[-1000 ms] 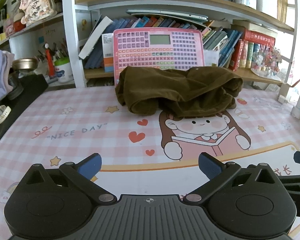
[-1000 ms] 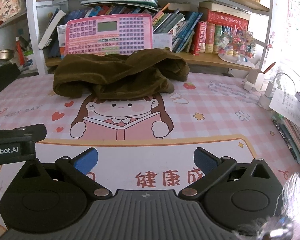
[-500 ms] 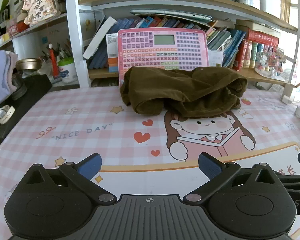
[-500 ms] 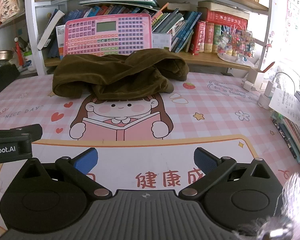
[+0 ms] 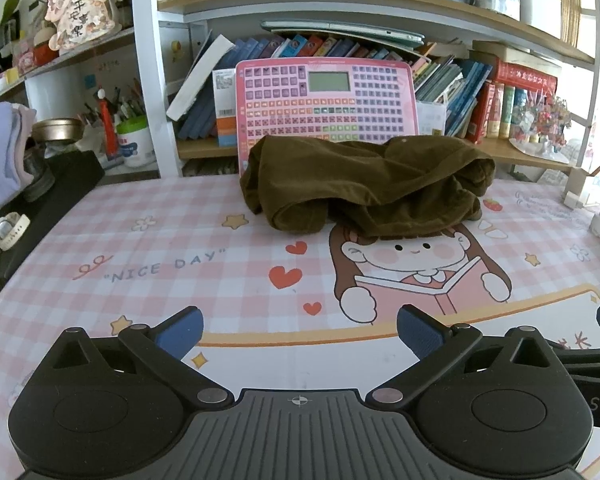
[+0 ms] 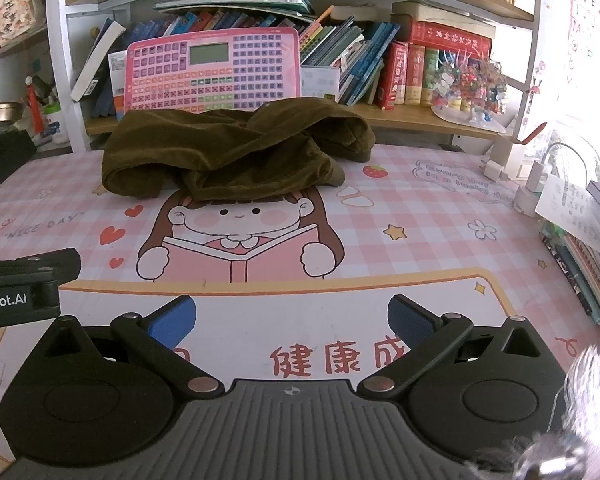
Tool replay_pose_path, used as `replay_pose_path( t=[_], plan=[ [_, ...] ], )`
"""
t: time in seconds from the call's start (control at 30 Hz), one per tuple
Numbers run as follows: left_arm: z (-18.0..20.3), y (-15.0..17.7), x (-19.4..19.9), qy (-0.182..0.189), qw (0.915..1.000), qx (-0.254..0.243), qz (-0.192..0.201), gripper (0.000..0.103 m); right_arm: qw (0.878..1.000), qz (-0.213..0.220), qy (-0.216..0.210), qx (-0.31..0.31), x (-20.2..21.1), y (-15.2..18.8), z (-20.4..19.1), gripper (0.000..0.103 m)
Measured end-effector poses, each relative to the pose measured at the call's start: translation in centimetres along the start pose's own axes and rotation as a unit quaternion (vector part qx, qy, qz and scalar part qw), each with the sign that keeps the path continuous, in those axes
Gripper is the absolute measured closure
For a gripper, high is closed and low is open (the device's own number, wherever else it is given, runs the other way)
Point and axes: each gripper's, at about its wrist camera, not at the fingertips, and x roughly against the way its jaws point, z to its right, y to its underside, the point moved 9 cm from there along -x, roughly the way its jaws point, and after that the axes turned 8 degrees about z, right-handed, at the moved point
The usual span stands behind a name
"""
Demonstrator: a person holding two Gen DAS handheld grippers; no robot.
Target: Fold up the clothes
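A dark brown velvety garment (image 5: 368, 184) lies crumpled in a heap at the far side of the pink checked desk mat (image 5: 140, 248), against a pink keyboard toy. The right wrist view shows the same garment (image 6: 236, 152) ahead and slightly left. My left gripper (image 5: 300, 330) is open, low over the near part of the mat, well short of the garment, nothing between its blue pads. My right gripper (image 6: 292, 316) is also open and empty, over the mat's white panel. The left gripper's body (image 6: 24, 284) shows at the left edge of the right wrist view.
A pink keyboard toy (image 5: 326, 100) leans on the bookshelf behind the garment. Books (image 6: 400, 68) fill the shelf. A black case with a watch (image 5: 10, 230) sits at the left edge. Chargers and cables (image 6: 532, 176) and stacked papers (image 6: 580, 216) line the right edge.
The left gripper has shifted left and back a little, so the garment sits further right in its view. The right gripper has barely moved. Both stay open.
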Motion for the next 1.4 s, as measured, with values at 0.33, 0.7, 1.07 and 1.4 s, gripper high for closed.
replay_pose_path(
  t=[0.33,0.7,1.07,1.4],
  plan=[
    [-0.1,0.1,-0.4,-0.003,0.9999,-0.008,-0.006,0.000,1.000,0.003,0.001,-0.006,-0.2,-0.2,0.0,0.000],
    [-0.5,-0.3,-0.6,-0.003,0.9997,-0.023,-0.005,0.000,1.000,0.004,0.005,-0.009,-0.3,-0.4,-0.6,0.000],
    [-1.1,-0.1,-1.1,0.016,0.9996,-0.017,-0.016,0.000,1.000,0.008,0.012,-0.013,-0.1,-0.3,-1.3,0.000],
    [-2.0,-0.2,-0.9,0.027,0.9994,-0.023,-0.004,0.000,1.000,0.012,0.021,-0.018,0.4,-0.3,-2.3,0.000]
  ],
)
